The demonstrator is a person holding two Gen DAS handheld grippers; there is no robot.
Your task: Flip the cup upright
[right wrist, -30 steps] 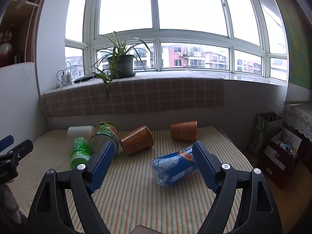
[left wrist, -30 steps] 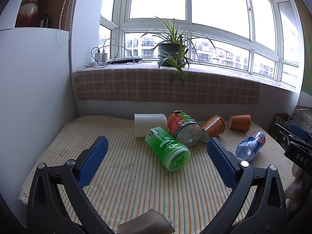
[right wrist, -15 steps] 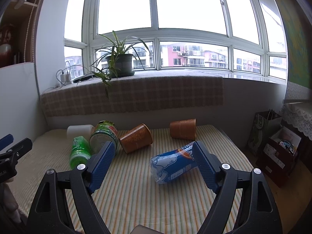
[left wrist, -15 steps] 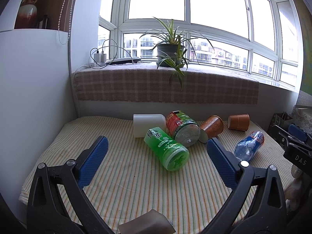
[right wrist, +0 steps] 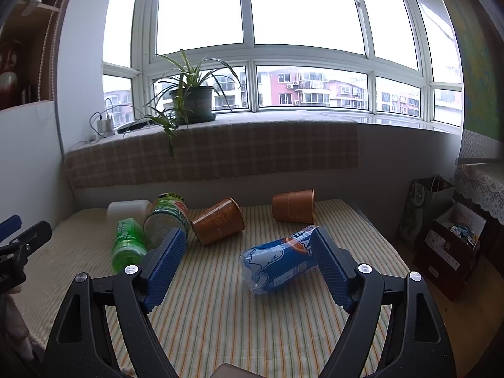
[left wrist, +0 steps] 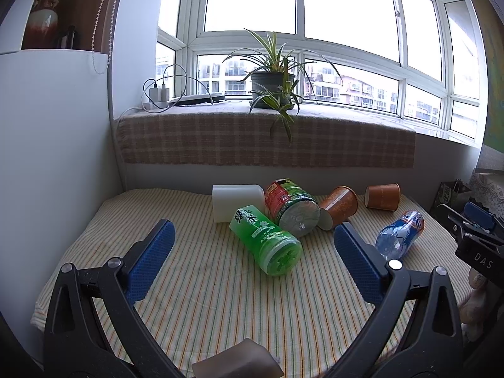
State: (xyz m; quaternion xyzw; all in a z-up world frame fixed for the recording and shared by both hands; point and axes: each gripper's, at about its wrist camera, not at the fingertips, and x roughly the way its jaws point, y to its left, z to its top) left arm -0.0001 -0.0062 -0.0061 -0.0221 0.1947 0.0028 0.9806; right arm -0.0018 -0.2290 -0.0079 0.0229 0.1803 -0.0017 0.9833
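Note:
Two orange paper cups lie on their sides on the striped table. One cup [left wrist: 338,207] [right wrist: 218,221] leans against a red-green can [left wrist: 291,208] [right wrist: 167,217]. The other cup [left wrist: 382,196] [right wrist: 293,205] lies alone near the back edge. A white cup [left wrist: 237,201] [right wrist: 128,210] lies on its side at the back left. My left gripper [left wrist: 252,239] is open and empty, short of the pile. My right gripper [right wrist: 247,245] is open and empty, with a blue bottle [right wrist: 277,263] [left wrist: 400,233] lying between its fingers' line of sight.
A green bottle [left wrist: 266,241] [right wrist: 127,243] lies in front of the can. A wall with a checked cloth sill [left wrist: 264,140] and a potted plant [left wrist: 272,83] stands behind the table. Bags and boxes [right wrist: 447,230] sit on the floor to the right.
Both views have shifted only slightly; the objects sit a touch lower and closer in the right wrist view. Nothing was grasped or moved.

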